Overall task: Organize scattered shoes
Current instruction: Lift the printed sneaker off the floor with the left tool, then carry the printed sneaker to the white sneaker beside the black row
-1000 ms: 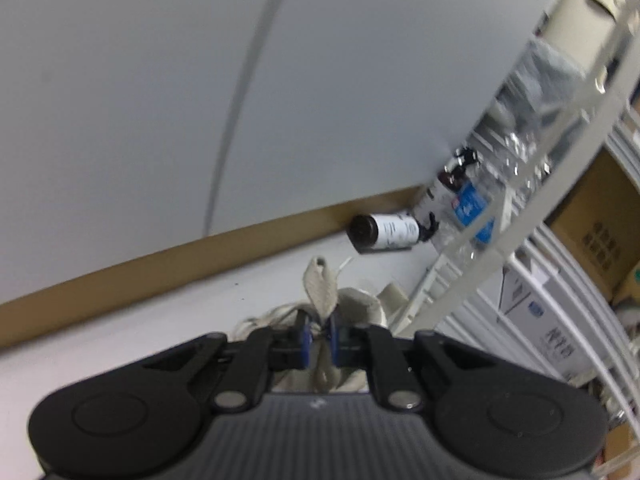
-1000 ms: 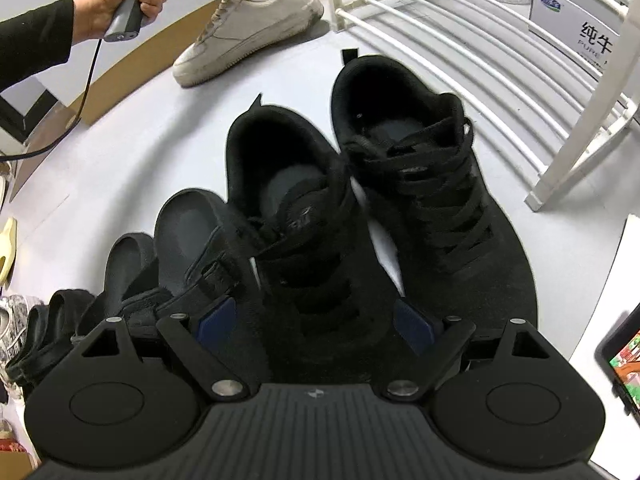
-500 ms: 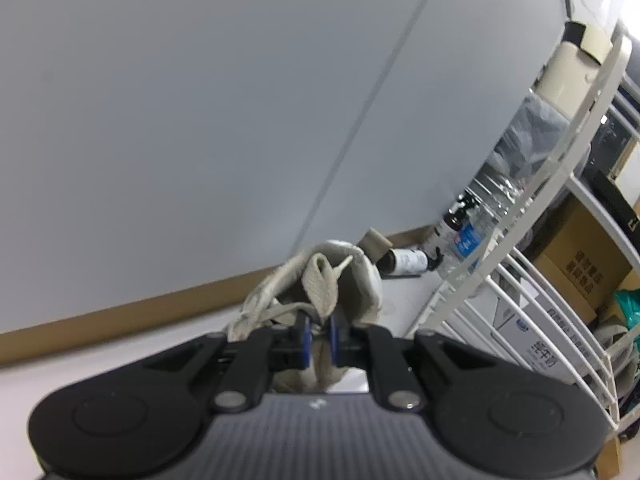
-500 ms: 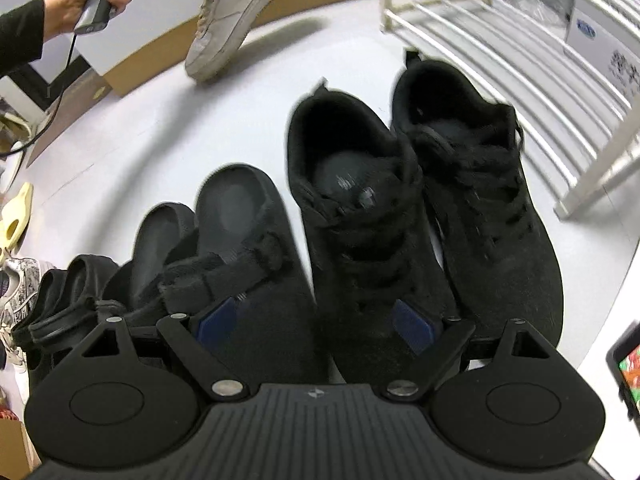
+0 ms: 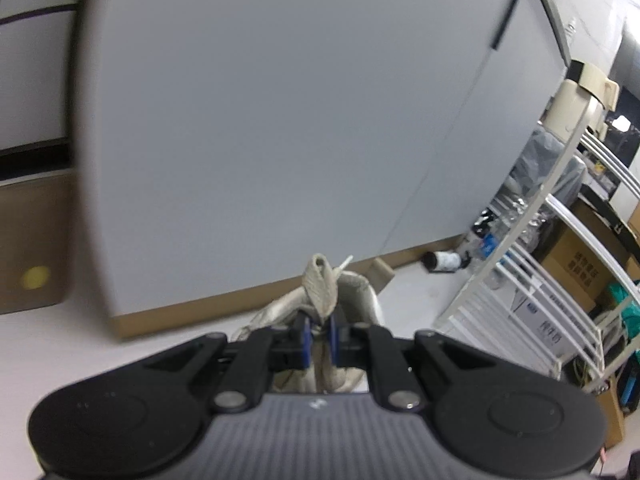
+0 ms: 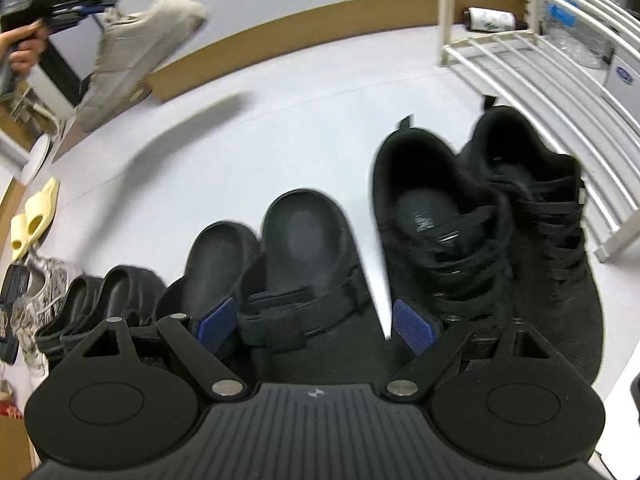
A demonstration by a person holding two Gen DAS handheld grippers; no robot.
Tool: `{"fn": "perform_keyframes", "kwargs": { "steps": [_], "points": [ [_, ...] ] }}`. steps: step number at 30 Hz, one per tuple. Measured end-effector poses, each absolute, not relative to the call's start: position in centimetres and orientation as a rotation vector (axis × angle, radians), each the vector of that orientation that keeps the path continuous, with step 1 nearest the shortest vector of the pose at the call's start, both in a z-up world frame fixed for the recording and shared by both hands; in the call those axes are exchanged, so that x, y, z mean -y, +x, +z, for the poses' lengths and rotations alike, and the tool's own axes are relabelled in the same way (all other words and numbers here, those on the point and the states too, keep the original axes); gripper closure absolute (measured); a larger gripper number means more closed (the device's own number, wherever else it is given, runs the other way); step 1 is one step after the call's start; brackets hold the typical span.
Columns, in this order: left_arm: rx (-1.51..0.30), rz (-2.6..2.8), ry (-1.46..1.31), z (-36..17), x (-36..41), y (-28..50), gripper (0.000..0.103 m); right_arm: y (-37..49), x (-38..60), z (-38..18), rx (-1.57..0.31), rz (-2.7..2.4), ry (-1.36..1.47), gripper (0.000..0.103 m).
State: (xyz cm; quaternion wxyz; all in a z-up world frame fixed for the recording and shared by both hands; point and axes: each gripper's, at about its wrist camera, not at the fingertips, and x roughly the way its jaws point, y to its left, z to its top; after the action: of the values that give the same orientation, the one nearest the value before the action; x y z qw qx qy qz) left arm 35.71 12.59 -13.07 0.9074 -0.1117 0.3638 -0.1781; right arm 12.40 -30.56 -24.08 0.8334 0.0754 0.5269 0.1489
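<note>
My left gripper [image 5: 319,338] is shut on the tongue of a beige sneaker [image 5: 352,296] and holds it in the air; the right wrist view shows this sneaker [image 6: 136,56] hanging toe-down at the far left, above the floor. My right gripper [image 6: 316,326] is open and empty, low over a row of black shoes: a pair of black lace-up sneakers [image 6: 484,224] on the right, a pair of black strap sandals [image 6: 288,256] in the middle, and dark slip-ons [image 6: 108,300] to their left.
A white wire shoe rack [image 6: 532,48] stands on the right, with a dark bottle [image 6: 490,20] lying behind it. Yellow slides [image 6: 34,220] and a patterned sneaker [image 6: 36,300] lie at the left. A grey wall with brown skirting [image 6: 304,28] runs behind.
My left gripper has lifted the beige sneaker off the floor and carried it up and to the left. My right gripper has moved left from over the lace-up sneakers to over the sandals.
</note>
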Motion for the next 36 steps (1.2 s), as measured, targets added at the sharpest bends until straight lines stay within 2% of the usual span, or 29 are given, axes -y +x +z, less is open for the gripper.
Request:
{"fn": "perform_keyframes", "kwargs": {
  "steps": [6,20,26,36],
  "points": [
    [-0.71,-0.281,-0.265,-12.0,-21.8,29.8,0.094,12.0,29.0,-24.0,-1.107,0.323,0.125,0.017],
    [-0.713,-0.026,-0.427,-15.5,-32.1,20.6,0.094,11.3,26.7,-23.5,-1.1,0.398,0.068,0.017],
    [-0.718,0.048,-0.483,-16.1,-34.2,16.7,0.094,11.3,27.5,-23.7,-1.104,0.367,0.079,0.017],
    [-0.832,0.091,-0.463,-16.6,-34.7,11.5,0.094,11.2,27.8,-24.1,-1.115,0.359,0.076,0.017]
  ]
}}
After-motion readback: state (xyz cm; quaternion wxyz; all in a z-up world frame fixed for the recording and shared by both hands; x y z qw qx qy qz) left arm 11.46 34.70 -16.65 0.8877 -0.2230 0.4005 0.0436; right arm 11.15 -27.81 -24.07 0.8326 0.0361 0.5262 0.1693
